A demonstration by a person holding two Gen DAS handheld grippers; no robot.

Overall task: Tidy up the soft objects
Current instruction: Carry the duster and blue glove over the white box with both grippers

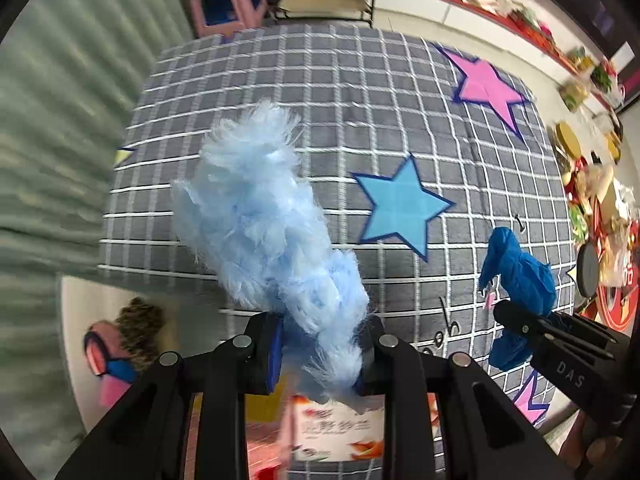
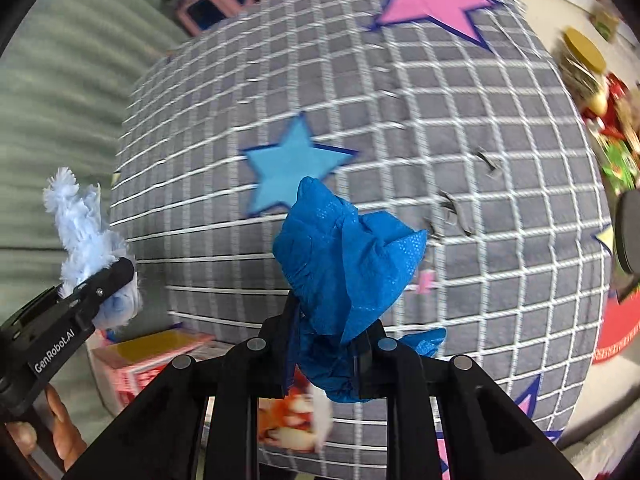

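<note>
Grid-patterned star rug (image 1: 320, 92) is lying beneath both grippers; left gripper (image 1: 320, 354) is clamping pale fluffy cloth (image 1: 264, 216), right gripper (image 2: 326, 354) is clamping blue cloth (image 2: 348, 264), raised side by side.

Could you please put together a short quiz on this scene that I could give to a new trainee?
1. True or false: the left hand-held gripper is shut on the fluffy light-blue item.
2. What does the right hand-held gripper hold? A) a red box B) a crumpled blue cloth C) nothing
3. Fill in: both items are held above a grey checked ____ with star patches.

Key: 1 true; 2 B; 3 bedspread.
</note>
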